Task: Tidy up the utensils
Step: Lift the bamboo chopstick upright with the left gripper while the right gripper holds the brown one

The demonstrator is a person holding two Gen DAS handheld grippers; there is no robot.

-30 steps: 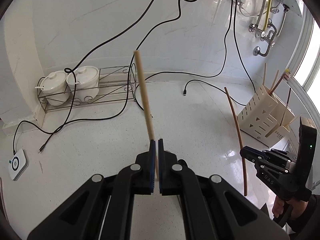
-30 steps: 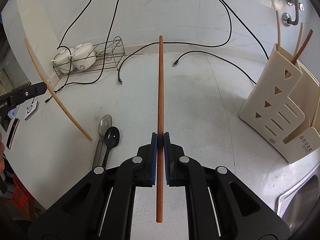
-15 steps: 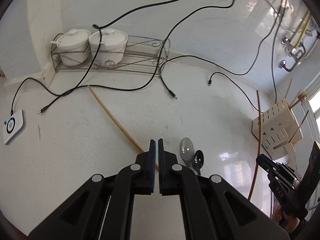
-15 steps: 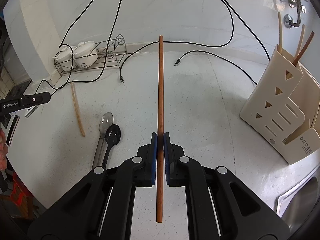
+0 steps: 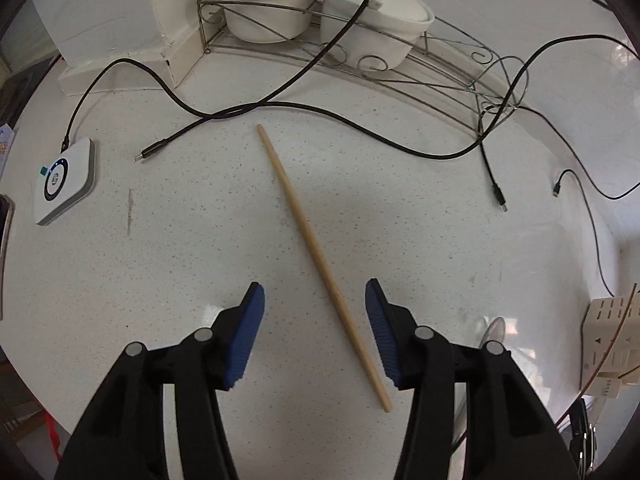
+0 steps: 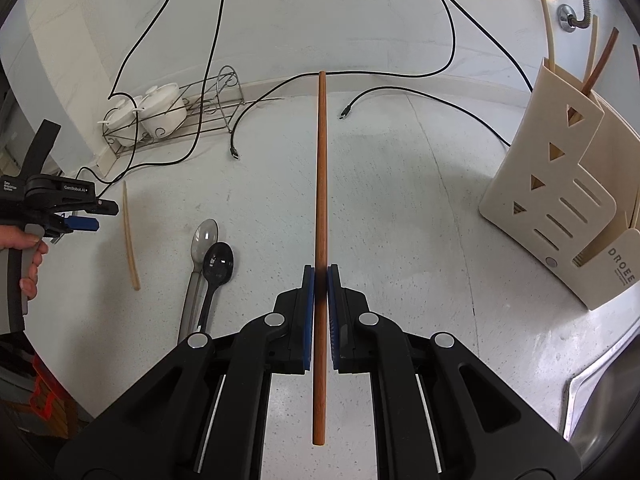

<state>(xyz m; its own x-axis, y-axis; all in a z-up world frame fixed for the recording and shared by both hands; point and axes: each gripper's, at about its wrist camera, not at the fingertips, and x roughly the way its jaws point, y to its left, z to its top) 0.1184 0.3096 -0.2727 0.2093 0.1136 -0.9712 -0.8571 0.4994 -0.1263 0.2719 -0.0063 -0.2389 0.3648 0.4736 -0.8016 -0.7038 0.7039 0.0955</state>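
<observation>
- Where a second ago the left gripper (image 5: 315, 300) clenched the pale chopstick (image 5: 316, 249) upright, its jaws have just been opening and now stand apart, released, with the stick lying flat on the white counter (image 5: 420, 240) between the blue pads (image 5: 249, 332), touching neither.
- As before, the right gripper (image 6: 320, 280) is clamped on the dark brown chopstick (image 6: 321, 184), held up off the counter in the same pose.
- Only the left wrist view shows the white puck-like device (image 5: 64, 180) by a cable end, and the two lidded white pots (image 5: 376, 20) in their wire rack up close.
- Only the right wrist view shows the clear spoon (image 6: 204, 240) and black spoon (image 6: 218, 264) side by side, the cream utensil holder (image 6: 548, 184) with sticks standing in it, and the hand (image 6: 24, 256) gripping the left tool.
</observation>
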